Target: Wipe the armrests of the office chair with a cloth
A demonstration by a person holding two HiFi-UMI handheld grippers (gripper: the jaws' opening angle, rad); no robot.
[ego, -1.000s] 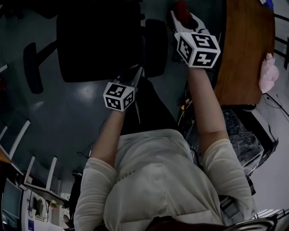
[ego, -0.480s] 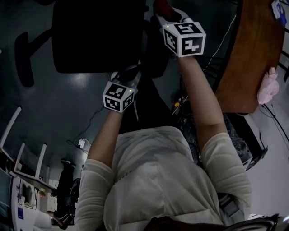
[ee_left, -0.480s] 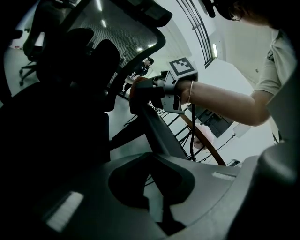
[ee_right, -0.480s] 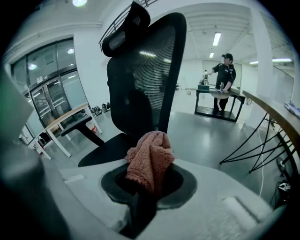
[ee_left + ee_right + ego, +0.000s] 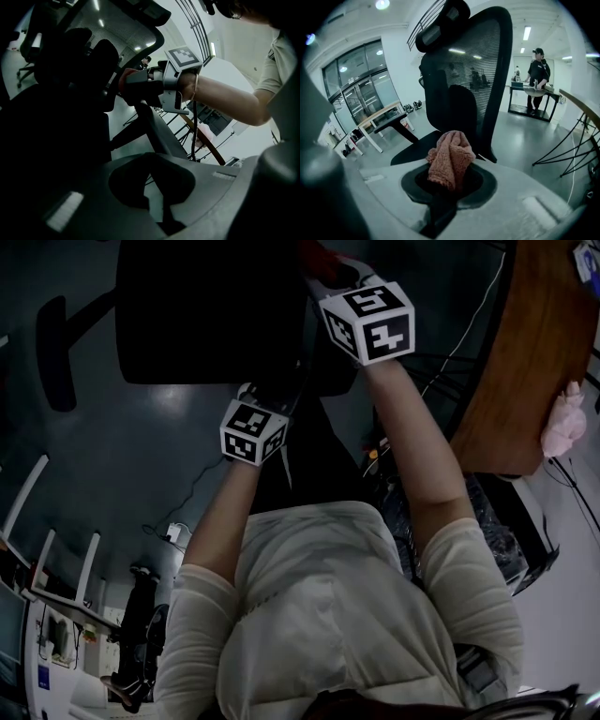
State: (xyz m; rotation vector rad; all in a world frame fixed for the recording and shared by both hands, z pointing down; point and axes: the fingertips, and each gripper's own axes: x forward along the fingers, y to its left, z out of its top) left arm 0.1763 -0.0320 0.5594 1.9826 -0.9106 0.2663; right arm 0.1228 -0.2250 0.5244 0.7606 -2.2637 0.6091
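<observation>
The black office chair (image 5: pixel 206 306) stands in front of me, its mesh back (image 5: pixel 478 61) filling the right gripper view. My right gripper (image 5: pixel 339 273) is shut on a bunched pink-red cloth (image 5: pixel 450 157) and holds it at the chair's right armrest (image 5: pixel 328 362). In the left gripper view the cloth (image 5: pixel 124 84) touches that dark armrest pad (image 5: pixel 104 65). The chair's left armrest (image 5: pixel 54 352) sticks out far to the left. My left gripper (image 5: pixel 281 395) hangs low beside the seat's near edge; its jaws look shut with nothing between them, and the picture is dark.
A curved wooden desk (image 5: pixel 534 352) runs along the right, with a pink bundle (image 5: pixel 565 423) at its edge. Cables (image 5: pixel 382 451) lie on the floor below it. A person (image 5: pixel 537 75) stands at a far table, and a white table (image 5: pixel 377 117) stands behind the chair.
My right gripper has moved left and farther away along the right armrest with the cloth. The left gripper has hardly moved.
</observation>
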